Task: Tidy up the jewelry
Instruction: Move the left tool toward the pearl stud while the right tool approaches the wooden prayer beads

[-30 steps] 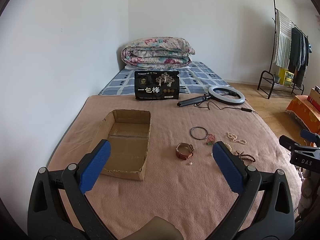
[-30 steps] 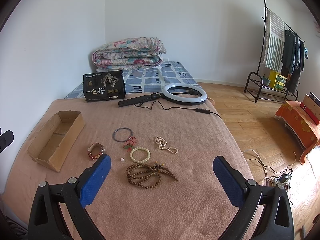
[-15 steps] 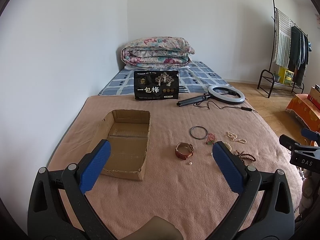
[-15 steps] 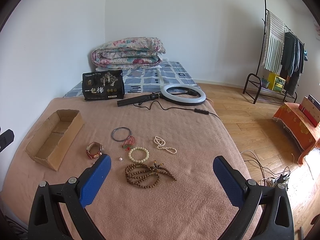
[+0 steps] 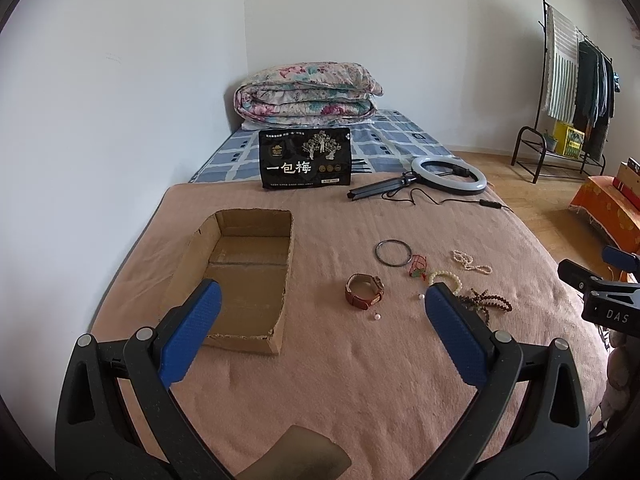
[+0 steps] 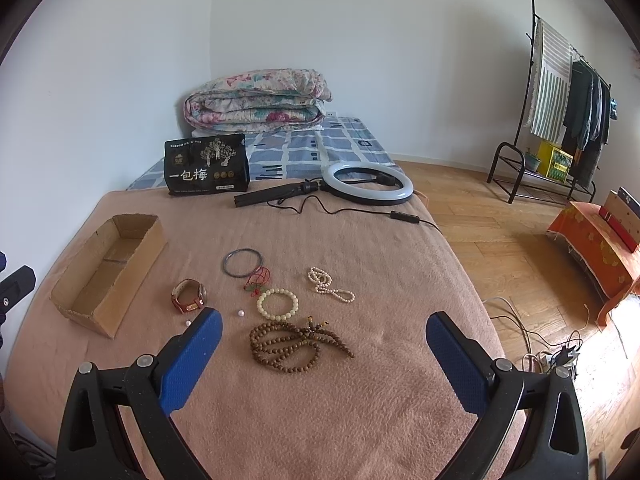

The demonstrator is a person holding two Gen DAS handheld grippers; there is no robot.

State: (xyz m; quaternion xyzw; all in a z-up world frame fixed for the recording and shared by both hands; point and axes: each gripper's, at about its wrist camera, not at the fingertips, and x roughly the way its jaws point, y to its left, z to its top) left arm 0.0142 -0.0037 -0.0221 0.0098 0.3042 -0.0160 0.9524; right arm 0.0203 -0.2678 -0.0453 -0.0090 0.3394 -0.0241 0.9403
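Observation:
Jewelry lies on a pink blanket (image 6: 360,400): a brown watch (image 6: 189,295) (image 5: 364,291), a dark bangle (image 6: 243,263) (image 5: 393,253), a red knot charm (image 6: 258,279), a cream bead bracelet (image 6: 277,302), a pearl strand (image 6: 330,285) (image 5: 471,262), brown prayer beads (image 6: 294,342) and two loose pearls (image 6: 241,313). An empty cardboard box (image 5: 236,276) (image 6: 108,270) sits to the left. My left gripper (image 5: 320,312) is open above the blanket between box and watch. My right gripper (image 6: 324,340) is open just short of the prayer beads.
A black snack bag (image 5: 305,158), a ring light with tripod and cable (image 5: 448,174) and a folded quilt (image 5: 306,94) lie behind. The bed edge drops to wood floor on the right, with cables (image 6: 552,354), a clothes rack (image 6: 560,92) and an orange-covered stand (image 6: 592,248).
Both grippers stay open and empty. The right wrist view has crept slightly forward and down toward the jewelry; the left is nearly still.

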